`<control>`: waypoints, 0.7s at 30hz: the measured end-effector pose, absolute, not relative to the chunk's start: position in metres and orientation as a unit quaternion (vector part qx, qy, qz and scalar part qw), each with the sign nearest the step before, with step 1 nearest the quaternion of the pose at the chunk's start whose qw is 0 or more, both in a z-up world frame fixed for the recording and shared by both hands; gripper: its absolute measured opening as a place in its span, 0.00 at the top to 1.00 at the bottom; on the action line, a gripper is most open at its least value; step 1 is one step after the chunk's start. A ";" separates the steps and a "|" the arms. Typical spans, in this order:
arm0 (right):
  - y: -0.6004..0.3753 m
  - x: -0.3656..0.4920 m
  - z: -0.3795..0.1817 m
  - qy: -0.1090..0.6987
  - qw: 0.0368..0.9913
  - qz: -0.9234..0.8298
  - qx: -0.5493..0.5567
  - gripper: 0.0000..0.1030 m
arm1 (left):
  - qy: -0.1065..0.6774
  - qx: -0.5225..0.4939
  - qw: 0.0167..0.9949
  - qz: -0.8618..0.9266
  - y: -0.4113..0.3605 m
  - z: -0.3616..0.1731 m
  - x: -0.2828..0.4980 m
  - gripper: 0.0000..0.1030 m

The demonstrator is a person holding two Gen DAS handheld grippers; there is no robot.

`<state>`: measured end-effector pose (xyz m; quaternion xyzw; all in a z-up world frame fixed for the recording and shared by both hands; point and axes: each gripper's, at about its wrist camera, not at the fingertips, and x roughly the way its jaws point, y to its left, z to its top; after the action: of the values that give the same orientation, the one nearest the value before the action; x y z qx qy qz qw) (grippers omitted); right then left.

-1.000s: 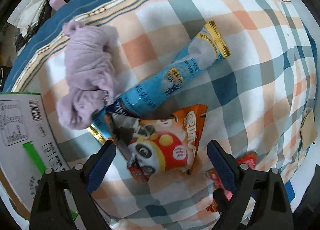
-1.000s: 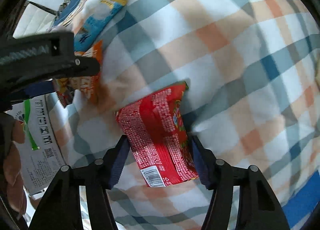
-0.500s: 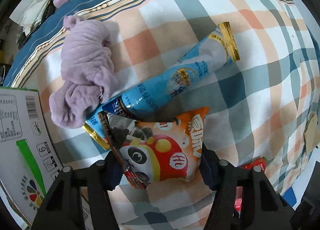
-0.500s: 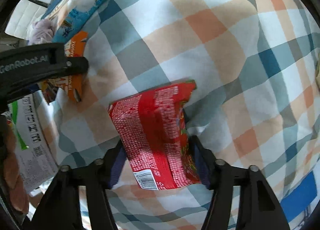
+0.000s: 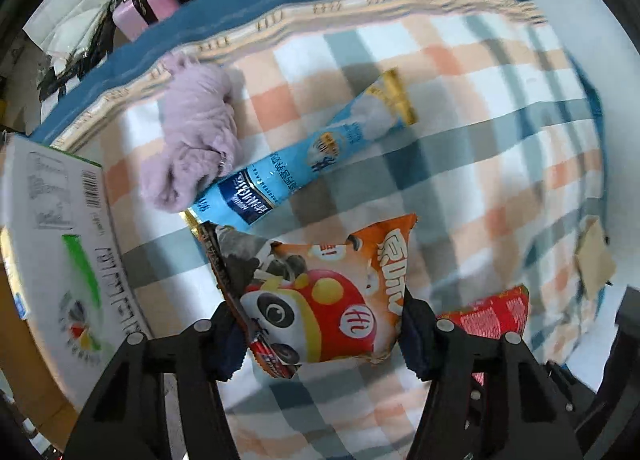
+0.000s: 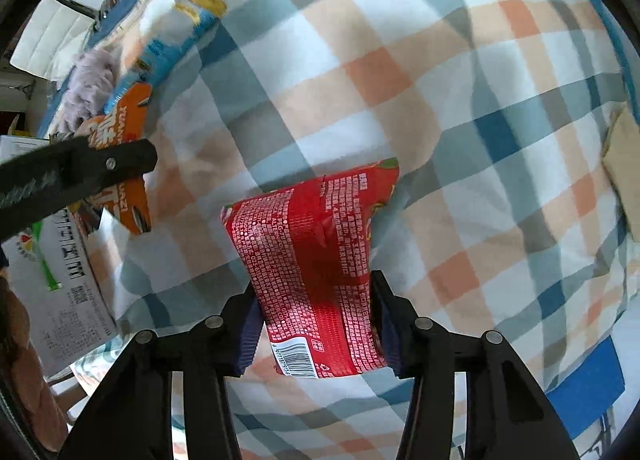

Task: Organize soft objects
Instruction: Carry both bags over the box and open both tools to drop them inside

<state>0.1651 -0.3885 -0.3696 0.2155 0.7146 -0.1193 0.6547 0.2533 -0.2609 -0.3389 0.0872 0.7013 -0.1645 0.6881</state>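
Observation:
My left gripper (image 5: 320, 336) is shut on an orange snack bag (image 5: 324, 296) with a panda picture, held above the checked blanket (image 5: 460, 148). My right gripper (image 6: 316, 330) is shut on a red snack packet (image 6: 316, 260), also lifted off the blanket. The red packet shows at the lower right of the left wrist view (image 5: 492, 310). The orange bag and the left gripper's finger (image 6: 80, 172) show at the left of the right wrist view. A long blue packet (image 5: 304, 168) and a lilac cloth (image 5: 192, 136) lie on the blanket beyond the orange bag.
A white cardboard box (image 5: 56, 252) with green print stands at the left, next to the blanket. A pink container (image 5: 140, 10) sits beyond the blanket's far edge. A tan paper scrap (image 5: 592, 256) lies at the right edge.
The left gripper has closed on the orange bag and lifted it. The right gripper has lifted the red packet higher off the blanket.

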 end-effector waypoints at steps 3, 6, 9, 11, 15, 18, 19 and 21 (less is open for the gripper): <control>-0.391 0.163 -0.343 0.703 0.671 -0.114 0.208 0.50 | 0.681 0.068 0.707 -0.177 -0.248 -0.302 0.243 0.43; -0.385 0.161 -0.312 0.689 0.690 -0.100 0.199 0.50 | 0.658 0.048 0.728 -0.185 -0.223 -0.262 0.233 0.43; -0.369 0.164 -0.270 0.670 0.714 -0.078 0.187 0.50 | 0.637 0.028 0.748 -0.183 -0.189 -0.226 0.224 0.43; -0.349 0.165 -0.246 0.657 0.730 -0.058 0.179 0.50 | 0.627 0.012 0.759 -0.172 -0.166 -0.208 0.222 0.43; -0.283 0.177 -0.209 0.639 0.751 -0.005 0.167 0.50 | 0.611 -0.007 0.780 -0.138 -0.098 -0.179 0.217 0.43; -0.229 0.179 -0.193 0.631 0.760 0.034 0.151 0.50 | 0.600 -0.013 0.794 -0.097 -0.043 -0.167 0.212 0.43; -0.211 0.183 -0.188 0.631 0.761 0.047 0.146 0.50 | 0.599 -0.014 0.796 -0.087 -0.029 -0.165 0.213 0.43; -0.177 0.190 -0.184 0.633 0.759 0.072 0.137 0.50 | 0.598 -0.018 0.799 -0.062 0.004 -0.165 0.215 0.43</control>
<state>0.1898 -0.1772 -0.1840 0.1366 0.6327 0.0718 0.7589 0.2146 0.0043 -0.1652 -0.0177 0.5980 -0.0621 0.7989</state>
